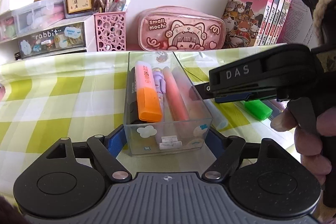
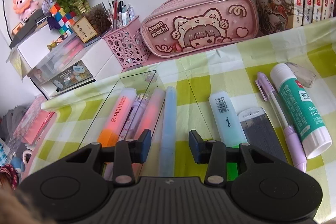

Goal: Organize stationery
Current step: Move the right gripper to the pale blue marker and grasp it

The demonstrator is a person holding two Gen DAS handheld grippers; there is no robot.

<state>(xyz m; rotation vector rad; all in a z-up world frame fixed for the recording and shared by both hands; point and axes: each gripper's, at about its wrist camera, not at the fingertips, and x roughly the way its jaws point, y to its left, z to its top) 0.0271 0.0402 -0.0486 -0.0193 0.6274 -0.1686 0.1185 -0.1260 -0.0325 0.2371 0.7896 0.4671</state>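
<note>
The blue pen (image 2: 168,129) lies on the bench directly between the open fingers of the right hand-held gripper (image 2: 170,145), lengthwise along its pointing line, while the left hand-held gripper (image 1: 167,140) clamps the clear box (image 1: 168,133).

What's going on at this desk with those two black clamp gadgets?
A person is tidying stationery with a hand-held gripper in each hand. The left gripper is shut on a clear plastic box that already holds an orange highlighter and pens. The right gripper, open, straddles a blue pen lying on the checked tablecloth. A glue stick and a mint highlighter lie loose on the cloth.
</note>
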